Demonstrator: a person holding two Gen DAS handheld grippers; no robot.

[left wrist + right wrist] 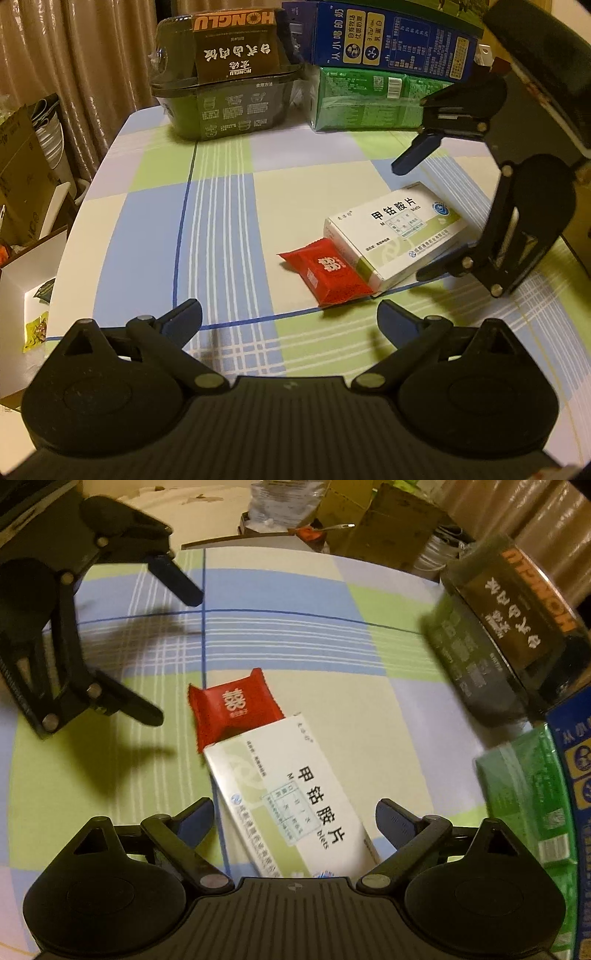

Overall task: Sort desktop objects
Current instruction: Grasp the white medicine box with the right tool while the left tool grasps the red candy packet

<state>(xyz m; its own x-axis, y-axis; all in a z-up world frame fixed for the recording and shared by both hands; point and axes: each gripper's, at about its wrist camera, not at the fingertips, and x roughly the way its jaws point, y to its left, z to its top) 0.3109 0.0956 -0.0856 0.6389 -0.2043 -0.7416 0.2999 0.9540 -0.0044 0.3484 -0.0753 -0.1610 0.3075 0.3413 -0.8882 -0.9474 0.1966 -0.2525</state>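
Medicine box (397, 230) reads "甲钴胺片"; dark tub (229, 70) "HONGLU". Left gripper (290, 319), right gripper (294, 818) both released, empty.

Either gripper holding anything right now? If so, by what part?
Nothing held. The left gripper is open over bare tablecloth. The right gripper is open, its fingers straddling the near end of the white medicine box without closing on it.

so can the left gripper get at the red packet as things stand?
Probably yes. The left gripper is open, with bare tablecloth between it and the red packet. One catch: the packet's far end touches the white medicine box.
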